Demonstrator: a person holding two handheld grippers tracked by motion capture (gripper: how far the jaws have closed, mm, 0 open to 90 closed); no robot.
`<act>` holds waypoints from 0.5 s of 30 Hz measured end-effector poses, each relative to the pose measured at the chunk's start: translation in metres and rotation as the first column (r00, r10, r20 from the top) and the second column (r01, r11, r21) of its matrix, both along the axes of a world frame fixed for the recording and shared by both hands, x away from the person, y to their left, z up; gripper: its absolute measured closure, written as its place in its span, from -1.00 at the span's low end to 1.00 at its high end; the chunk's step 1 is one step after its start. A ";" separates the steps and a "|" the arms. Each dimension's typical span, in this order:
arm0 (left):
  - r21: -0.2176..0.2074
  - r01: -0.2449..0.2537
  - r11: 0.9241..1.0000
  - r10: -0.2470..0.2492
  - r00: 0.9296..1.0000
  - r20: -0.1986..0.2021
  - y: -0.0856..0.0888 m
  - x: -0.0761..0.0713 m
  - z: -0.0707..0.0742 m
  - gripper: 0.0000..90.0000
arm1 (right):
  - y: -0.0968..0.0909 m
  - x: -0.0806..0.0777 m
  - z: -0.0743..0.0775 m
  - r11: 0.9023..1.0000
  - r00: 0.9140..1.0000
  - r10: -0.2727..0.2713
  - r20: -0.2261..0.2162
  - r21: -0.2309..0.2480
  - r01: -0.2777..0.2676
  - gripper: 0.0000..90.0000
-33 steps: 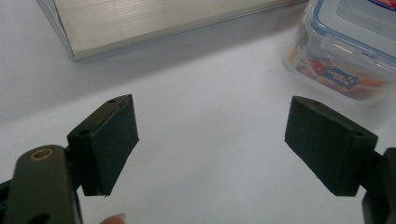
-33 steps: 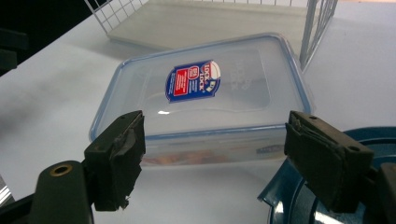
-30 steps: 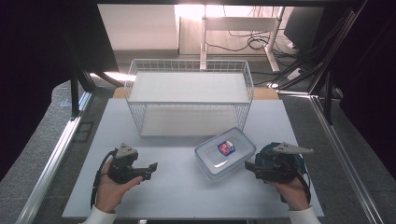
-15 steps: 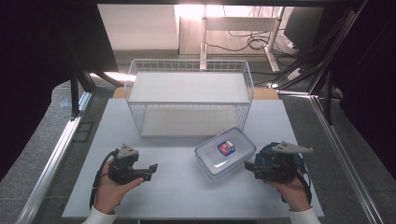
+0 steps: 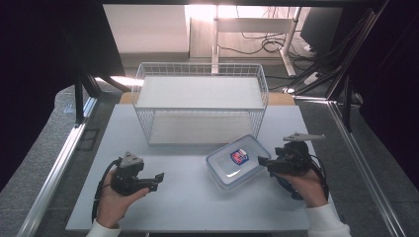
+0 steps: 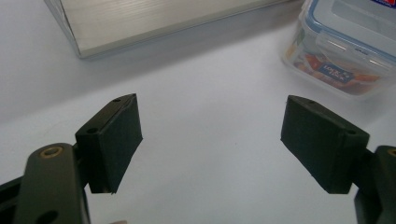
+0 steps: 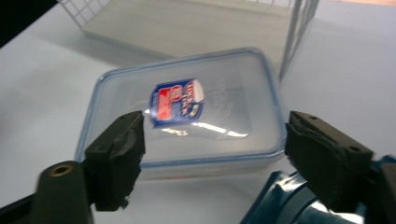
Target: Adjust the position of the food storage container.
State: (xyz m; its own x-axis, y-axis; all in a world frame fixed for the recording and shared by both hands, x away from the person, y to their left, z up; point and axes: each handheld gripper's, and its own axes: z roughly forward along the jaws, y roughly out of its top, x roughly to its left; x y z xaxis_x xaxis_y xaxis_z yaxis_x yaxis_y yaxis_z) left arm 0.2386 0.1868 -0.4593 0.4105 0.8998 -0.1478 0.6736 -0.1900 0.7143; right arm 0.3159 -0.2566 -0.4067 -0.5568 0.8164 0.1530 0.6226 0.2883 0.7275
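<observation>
The right gripper (image 7: pixel 212 154), jaws spread, faces the clear lidded container's (image 7: pixel 187 112) near edge. The left gripper (image 6: pixel 210 140), also spread, has bare table (image 6: pixel 201 93) ahead.

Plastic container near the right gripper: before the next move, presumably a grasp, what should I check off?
1. Right gripper open: ok, jaws spread wide.
2. Plastic container between its jaws: not ok, it lies just ahead of them.
3. Lid on: ok; clips latched: cannot tell.
4. Left gripper out of the way: ok, open over bare table.
5. Wire basket free to receive it: ok, nothing inside.
</observation>
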 end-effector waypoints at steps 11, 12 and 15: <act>-0.023 0.031 0.999 -0.031 0.999 -0.008 0.001 -0.001 0.000 -0.66 | 0.005 0.048 0.006 0.981 0.996 -0.066 -0.063 -0.184 0.053 0.18; -0.017 0.035 0.999 -0.035 0.999 -0.012 0.000 -0.001 -0.001 -0.68 | 0.004 0.056 0.002 0.978 0.994 -0.070 -0.081 -0.200 0.053 0.30; -0.006 0.036 0.999 -0.036 0.999 -0.023 0.000 0.000 -0.004 -0.68 | 0.003 0.070 -0.006 0.972 0.992 -0.084 -0.099 -0.225 0.060 0.48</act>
State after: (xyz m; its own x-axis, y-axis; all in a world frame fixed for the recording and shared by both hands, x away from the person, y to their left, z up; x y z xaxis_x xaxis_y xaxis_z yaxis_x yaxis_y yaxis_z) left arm 0.2387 0.1867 -0.4629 0.4393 0.8836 -0.1623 0.6826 -0.2109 0.6997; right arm 0.3857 -0.2538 -0.4132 -0.4857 0.8739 0.0196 0.7186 0.3864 0.5782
